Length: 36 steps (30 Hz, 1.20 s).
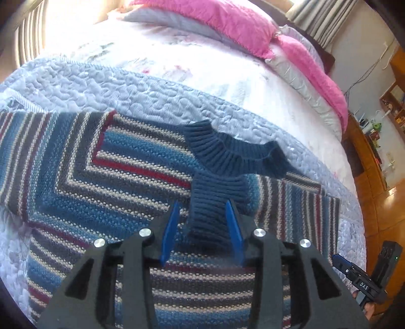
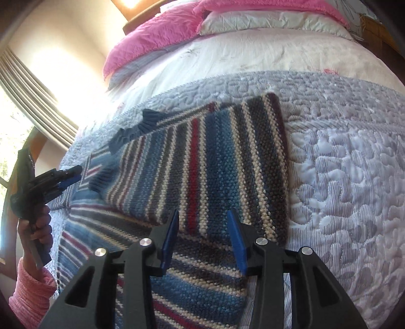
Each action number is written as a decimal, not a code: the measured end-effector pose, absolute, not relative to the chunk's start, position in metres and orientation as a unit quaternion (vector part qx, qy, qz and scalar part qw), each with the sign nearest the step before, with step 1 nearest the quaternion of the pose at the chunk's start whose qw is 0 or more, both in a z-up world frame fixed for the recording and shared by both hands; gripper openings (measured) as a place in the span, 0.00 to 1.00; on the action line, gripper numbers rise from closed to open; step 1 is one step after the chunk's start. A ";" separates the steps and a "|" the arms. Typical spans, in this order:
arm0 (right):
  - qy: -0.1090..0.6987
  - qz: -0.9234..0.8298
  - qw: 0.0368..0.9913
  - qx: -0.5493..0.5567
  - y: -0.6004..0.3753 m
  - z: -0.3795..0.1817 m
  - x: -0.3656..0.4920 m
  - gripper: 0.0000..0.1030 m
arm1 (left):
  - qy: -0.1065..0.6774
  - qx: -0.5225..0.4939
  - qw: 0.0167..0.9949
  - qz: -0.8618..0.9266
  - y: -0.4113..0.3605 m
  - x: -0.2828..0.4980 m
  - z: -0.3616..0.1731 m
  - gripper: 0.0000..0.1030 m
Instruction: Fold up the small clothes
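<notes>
A striped knit sweater (image 1: 101, 177) in blue, grey, cream and red lies flat on the bed, with one side folded over its body (image 2: 215, 164). Its navy ribbed collar (image 1: 227, 151) points toward the pillows. A navy ribbed sleeve cuff (image 1: 215, 192) lies across the chest just below the collar. My left gripper (image 1: 202, 205) is open, its blue fingers standing on either side of that cuff. My right gripper (image 2: 203, 213) is open above the near edge of the folded panel, holding nothing. The right wrist view shows the left gripper (image 2: 76, 172) side-on beside the cuff (image 2: 101, 177).
The sweater rests on a lilac quilted bedspread (image 2: 341, 164) with free quilt to its right. Pink pillows (image 1: 227, 22) lie at the head of the bed. A hand in a pink sleeve (image 2: 33, 298) holds the left gripper. Wooden furniture (image 1: 367, 157) lines the wall beyond the bed.
</notes>
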State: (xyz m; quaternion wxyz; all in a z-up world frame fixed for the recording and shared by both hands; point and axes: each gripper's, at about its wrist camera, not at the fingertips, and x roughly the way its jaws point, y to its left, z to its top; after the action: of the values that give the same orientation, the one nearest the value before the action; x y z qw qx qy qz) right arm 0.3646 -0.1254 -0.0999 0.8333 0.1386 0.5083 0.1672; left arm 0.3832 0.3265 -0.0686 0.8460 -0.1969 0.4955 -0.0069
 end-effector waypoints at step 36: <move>0.559 0.156 0.811 0.078 -0.017 -0.109 0.366 0.67 | 0.494 -0.284 0.793 0.216 0.646 0.249 -0.070 0.69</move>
State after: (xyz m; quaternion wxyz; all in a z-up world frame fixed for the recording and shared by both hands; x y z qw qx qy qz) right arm 0.3665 -0.0166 -0.1093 0.8109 0.0778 0.5585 0.1565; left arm 0.2488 0.6460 -0.0701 0.7929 -0.2841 0.4937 0.2164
